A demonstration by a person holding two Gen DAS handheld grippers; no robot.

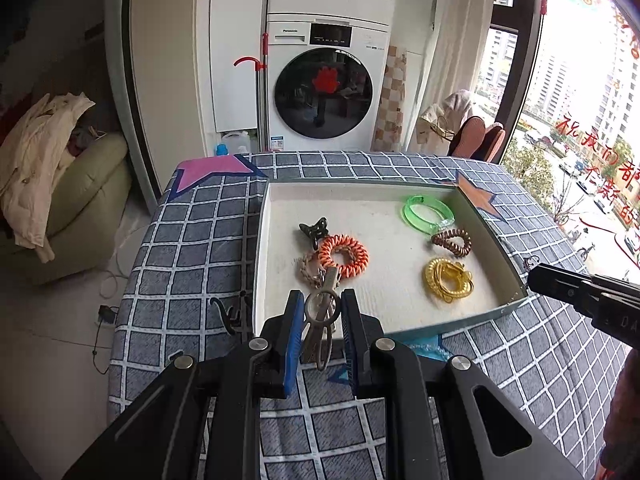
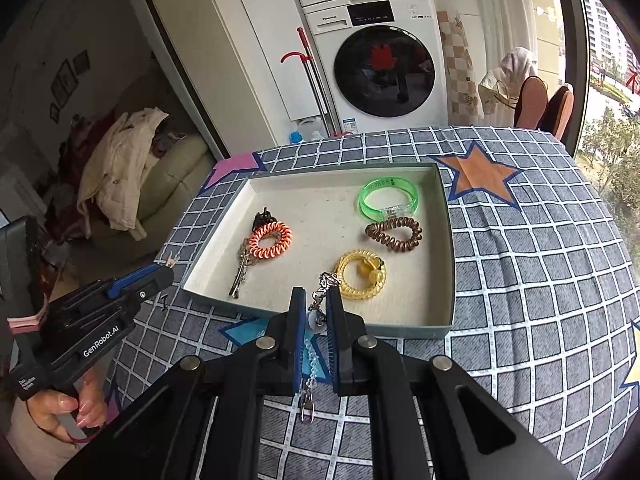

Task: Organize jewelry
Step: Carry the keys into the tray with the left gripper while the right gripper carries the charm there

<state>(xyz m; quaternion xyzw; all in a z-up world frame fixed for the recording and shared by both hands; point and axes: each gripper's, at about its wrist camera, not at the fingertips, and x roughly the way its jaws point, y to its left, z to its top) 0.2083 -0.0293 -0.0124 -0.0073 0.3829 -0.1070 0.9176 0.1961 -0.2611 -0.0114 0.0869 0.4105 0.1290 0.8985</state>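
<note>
Blue-padded jaws of the left tool (image 1: pixel 322 312) are closed on a metal hair clip (image 1: pixel 320 320), which is held upright between the pads just in front of the near edge of the shallow box (image 1: pixel 262 240). A beaded chain (image 2: pixel 316 312), with silver links at its top and pale blue beads and a clasp hanging below, is gripped by the right tool (image 2: pixel 316 312), its jaws nearly together.

Both tools are held above the checked cloth covering the surface (image 2: pixel 520 280), at the box's near side. Several pieces are seen lying on the box's pale lining: an orange coil hair tie (image 2: pixel 270 245) touching a black claw clip (image 2: pixel 262 216) and a thin metal hairpin (image 2: pixel 240 276) on the left, and a green bangle (image 2: pixel 387 197), a brown coil tie (image 2: pixel 394 234) and a yellow coil tie (image 2: pixel 362 276) on the right. A washing machine (image 2: pixel 376 60) stands beyond the surface.
</note>
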